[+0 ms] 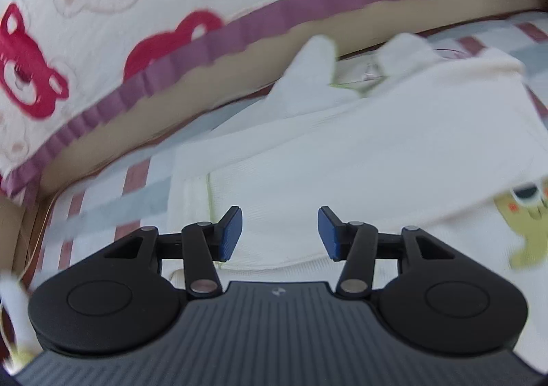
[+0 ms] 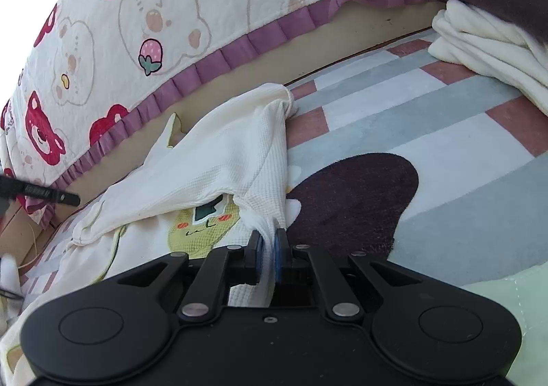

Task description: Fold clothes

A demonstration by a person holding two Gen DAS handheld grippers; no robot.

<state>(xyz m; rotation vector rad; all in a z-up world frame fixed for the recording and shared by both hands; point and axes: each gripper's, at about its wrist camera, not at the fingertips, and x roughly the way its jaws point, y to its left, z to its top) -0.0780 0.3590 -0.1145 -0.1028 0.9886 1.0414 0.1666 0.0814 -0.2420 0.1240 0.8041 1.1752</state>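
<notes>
Right claw (image 2: 268,257): blue pads drawn together, clamped on a bunched edge of the cream waffle-knit garment (image 2: 219,160). From that pinch the fabric rises taut and drapes back toward the bed. The garment lies on a striped rug (image 2: 428,119) on the floor, folded over itself and partly covering its green cartoon print (image 2: 202,225).

Left claw (image 1: 280,233): pads apart, holding nothing, poised over the garment (image 1: 342,153).

Bed quilt (image 2: 144,26) with red bears and purple frill behind. Folded white cloth (image 2: 486,47) lies on the rug, well apart from the garment.
</notes>
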